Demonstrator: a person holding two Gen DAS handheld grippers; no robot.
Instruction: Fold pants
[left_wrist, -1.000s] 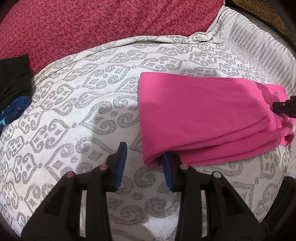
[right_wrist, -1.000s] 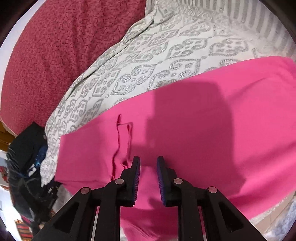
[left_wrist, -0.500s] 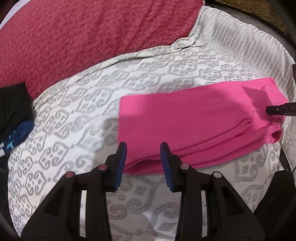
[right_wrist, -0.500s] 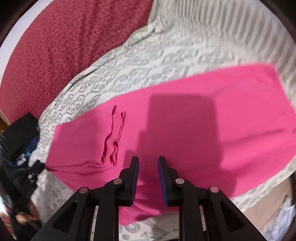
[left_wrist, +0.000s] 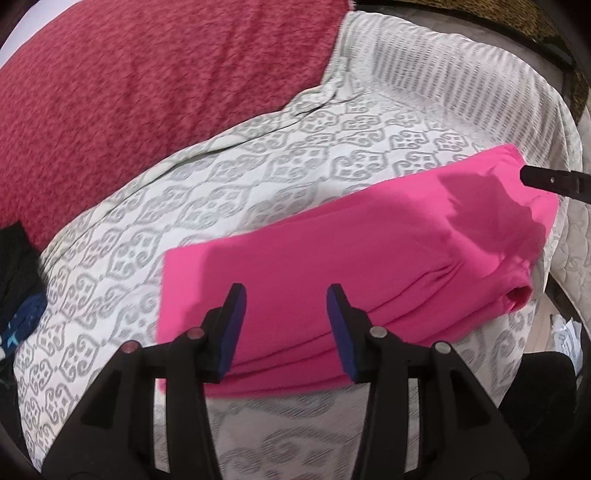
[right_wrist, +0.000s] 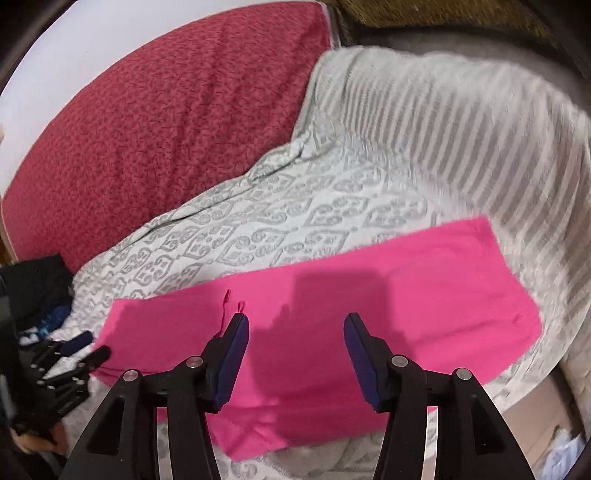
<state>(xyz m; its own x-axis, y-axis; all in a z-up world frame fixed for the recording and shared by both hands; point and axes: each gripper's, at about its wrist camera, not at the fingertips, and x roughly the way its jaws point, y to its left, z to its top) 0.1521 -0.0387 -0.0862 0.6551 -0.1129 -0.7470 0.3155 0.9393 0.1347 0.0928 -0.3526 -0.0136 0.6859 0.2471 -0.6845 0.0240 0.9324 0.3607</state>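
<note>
Both our grippers, left gripper (left_wrist: 284, 325) and right gripper (right_wrist: 295, 354), are opening and hold nothing; the bright pink soft fabric pants (left_wrist: 332, 266) lie folded just ahead on the grey-patterned white bedcover (left_wrist: 184, 206). Perhaps one fold remains.

Black cloth with a blue-and-white patch (left_wrist: 18, 295), far left: cut off by the frame edge, kind indeterminable. Grey-and-white patterned bedcover (left_wrist: 258, 155): pattern smeared by motion blur toward the far striped border. Folded bright pink fabric pants (right_wrist: 388, 295): near edge hidden behind black gripper fingers (right_wrist: 369, 354). Pale objects (right_wrist: 565, 454), near right: too blurred to identify.
</note>
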